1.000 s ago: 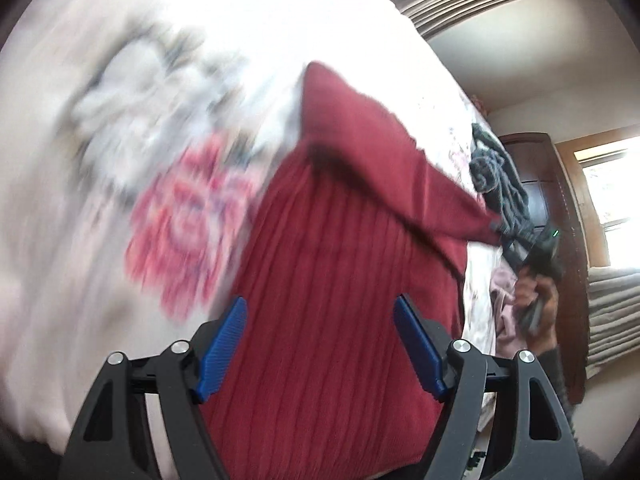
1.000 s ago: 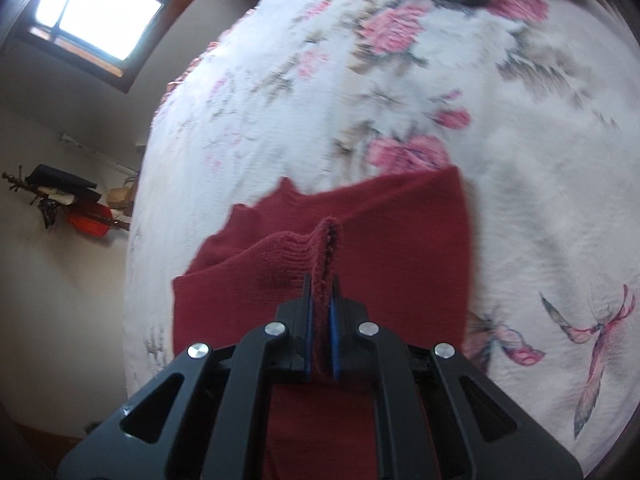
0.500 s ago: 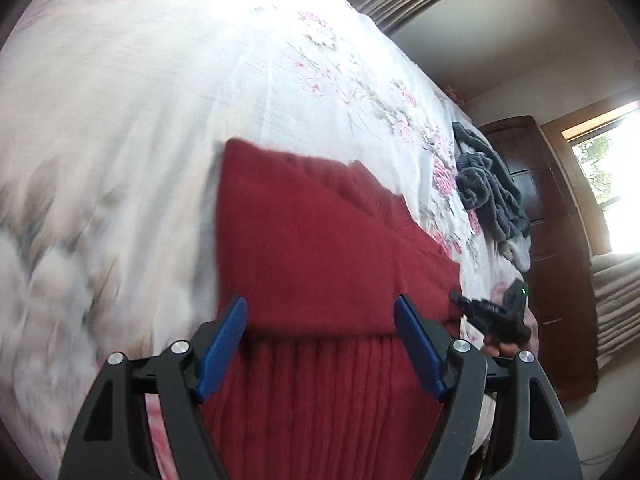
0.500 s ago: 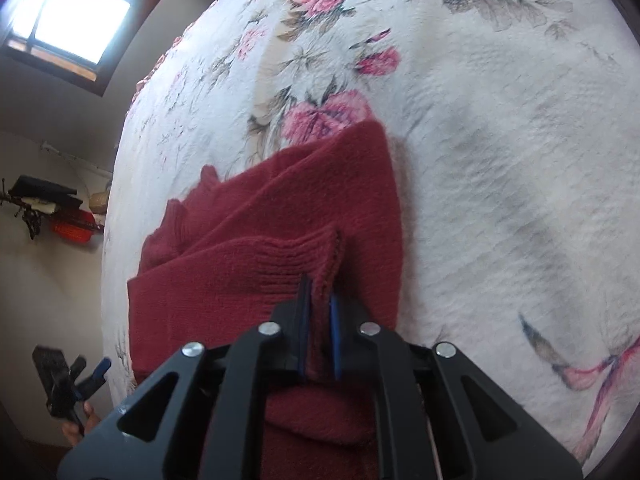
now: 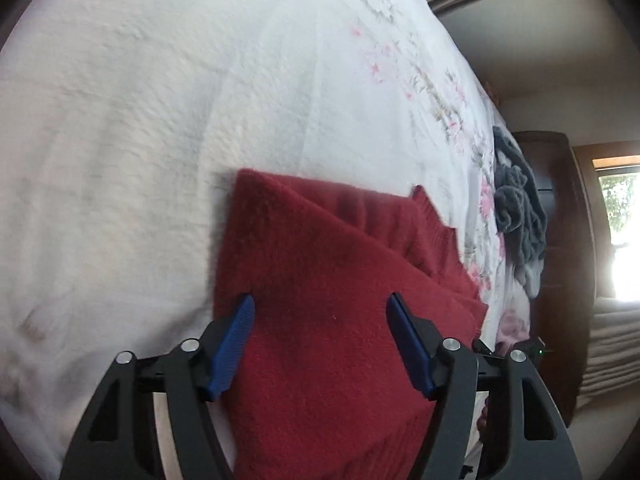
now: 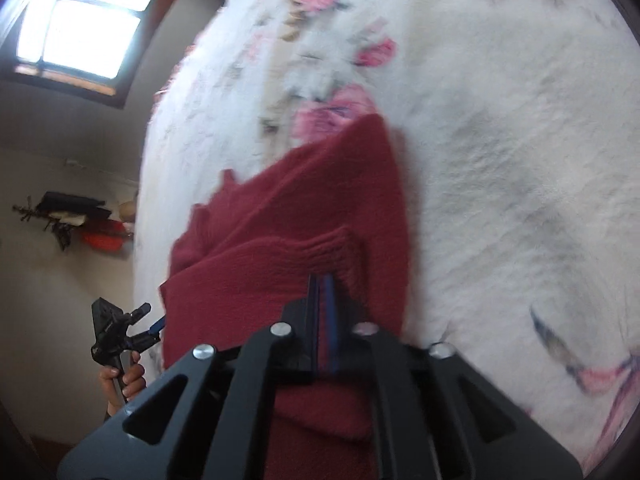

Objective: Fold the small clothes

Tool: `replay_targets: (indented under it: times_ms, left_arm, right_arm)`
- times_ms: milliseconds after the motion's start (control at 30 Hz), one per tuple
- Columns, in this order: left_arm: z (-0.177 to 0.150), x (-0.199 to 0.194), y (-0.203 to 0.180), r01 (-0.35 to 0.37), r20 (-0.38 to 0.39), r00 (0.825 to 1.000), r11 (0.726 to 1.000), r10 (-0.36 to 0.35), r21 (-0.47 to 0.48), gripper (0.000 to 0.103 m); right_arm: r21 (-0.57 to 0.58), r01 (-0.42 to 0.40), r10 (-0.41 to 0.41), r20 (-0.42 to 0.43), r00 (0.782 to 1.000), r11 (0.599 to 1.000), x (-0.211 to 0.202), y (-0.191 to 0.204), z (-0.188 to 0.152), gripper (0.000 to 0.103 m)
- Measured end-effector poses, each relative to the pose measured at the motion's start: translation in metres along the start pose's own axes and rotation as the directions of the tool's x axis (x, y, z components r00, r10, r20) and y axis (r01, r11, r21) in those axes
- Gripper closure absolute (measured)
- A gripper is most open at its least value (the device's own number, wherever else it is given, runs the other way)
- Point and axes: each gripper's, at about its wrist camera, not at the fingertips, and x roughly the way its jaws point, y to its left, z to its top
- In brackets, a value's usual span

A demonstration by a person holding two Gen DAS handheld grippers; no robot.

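A dark red knit sweater (image 5: 320, 280) lies partly folded on a white floral bedspread (image 5: 160, 120). My left gripper (image 5: 320, 312) hangs open just over the sweater's near part, blue pads either side of the cloth and nothing gripped. In the right wrist view the same sweater (image 6: 320, 208) shows with its ribbed cuff or hem pulled up. My right gripper (image 6: 322, 284) is shut on that ribbed edge. The left gripper (image 6: 120, 332), held by a hand, appears at the lower left beside the sweater.
A crumpled grey garment (image 5: 520, 208) and a pale pink one (image 5: 514, 324) lie further along the bed. A dark wooden cabinet (image 5: 560, 240) stands beyond, near a window. The bedspread (image 6: 500, 160) spreads wide to the right of the sweater.
My left gripper has drawn back toward the sweater's near edge, still open. My right gripper keeps its hold on the ribbed edge and has carried it further over the sweater body.
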Motion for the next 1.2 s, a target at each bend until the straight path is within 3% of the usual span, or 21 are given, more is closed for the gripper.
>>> replay_targets:
  times_ms: [133,167,233,300,367,433,467,567,600,700,733,833,933,1067,1200]
  left_arm:
    - [-0.035,-0.011,-0.020,0.118,-0.070,0.991,0.988,-0.111,0.104,0.034]
    - [-0.039,-0.006,-0.021,0.103,-0.088,0.992,0.988,-0.093,0.112,0.034]
    - [-0.048,0.012,-0.010,-0.020,-0.114,0.993,0.992,0.035,0.128,0.035]
    - [-0.051,0.011,-0.005,-0.070,-0.087,0.993,0.988,0.082,0.141,0.050]
    - [-0.058,0.000,-0.017,-0.055,-0.045,0.997,0.981,0.065,0.185,0.047]
    - [-0.061,0.002,-0.018,-0.052,-0.060,0.996,0.978,0.065,0.203,0.039]
    - [-0.063,0.010,-0.012,-0.075,-0.092,0.991,0.978,0.095,0.195,0.039]
    - [-0.065,0.006,-0.004,-0.090,-0.080,0.992,0.986,0.102,0.143,0.044]
    - [-0.067,-0.005,-0.007,-0.088,-0.066,0.993,0.988,0.097,0.124,0.043]
    - [-0.091,-0.048,-0.019,-0.081,-0.017,0.996,0.987,0.084,0.137,0.030]
    - [-0.103,-0.063,-0.018,-0.079,-0.019,0.996,0.988,0.082,0.134,0.028]
    - [-0.145,-0.105,-0.002,-0.091,-0.030,0.995,0.990,0.095,0.107,0.027]
    - [-0.197,-0.143,0.029,-0.098,-0.049,0.994,0.994,0.100,0.054,0.026]
    - [-0.273,-0.160,0.069,-0.070,-0.105,0.992,0.996,0.064,-0.059,0.026]
    - [-0.323,-0.164,0.090,-0.046,-0.163,0.986,0.994,0.029,-0.099,0.025]
  right_arm:
    - [-0.045,-0.035,0.033,-0.037,0.999,0.998,-0.002,0.009,-0.018,0.094]
    - [-0.035,-0.011,0.010,-0.049,0.999,0.999,0.004,0.004,-0.020,0.098]
    - [0.001,0.011,-0.011,-0.050,0.999,1.000,0.011,-0.010,-0.023,0.103]
    - [0.009,-0.006,0.006,-0.025,1.000,1.000,0.001,-0.004,-0.026,0.098]
    - [-0.008,-0.032,0.032,-0.012,0.999,0.999,-0.008,0.004,-0.030,0.092]
    - [0.006,-0.046,0.046,-0.020,0.999,0.999,-0.010,0.000,-0.036,0.090]
    - [0.027,-0.018,0.019,-0.044,0.999,0.999,-0.004,-0.008,-0.039,0.094]
    - [0.057,0.024,-0.020,-0.066,0.998,0.998,0.005,-0.022,-0.048,0.103]
    - [0.065,0.029,-0.025,-0.057,0.998,0.997,-0.002,-0.021,-0.050,0.101]
    - [0.023,0.049,-0.048,-0.040,0.998,0.999,-0.043,-0.006,-0.069,0.075]
    - [0.014,0.062,-0.061,-0.044,0.997,0.998,-0.056,-0.004,-0.082,0.065]
    - [0.012,0.085,-0.083,-0.104,0.991,0.996,-0.093,-0.015,-0.129,0.062]
    - [0.047,0.085,-0.075,-0.170,0.982,0.995,-0.127,-0.031,-0.197,0.049]
    - [0.174,0.054,-0.011,-0.237,0.971,0.983,-0.158,-0.062,-0.291,0.046]
    - [0.204,0.065,-0.006,-0.279,0.960,0.977,-0.170,-0.071,-0.340,0.046]
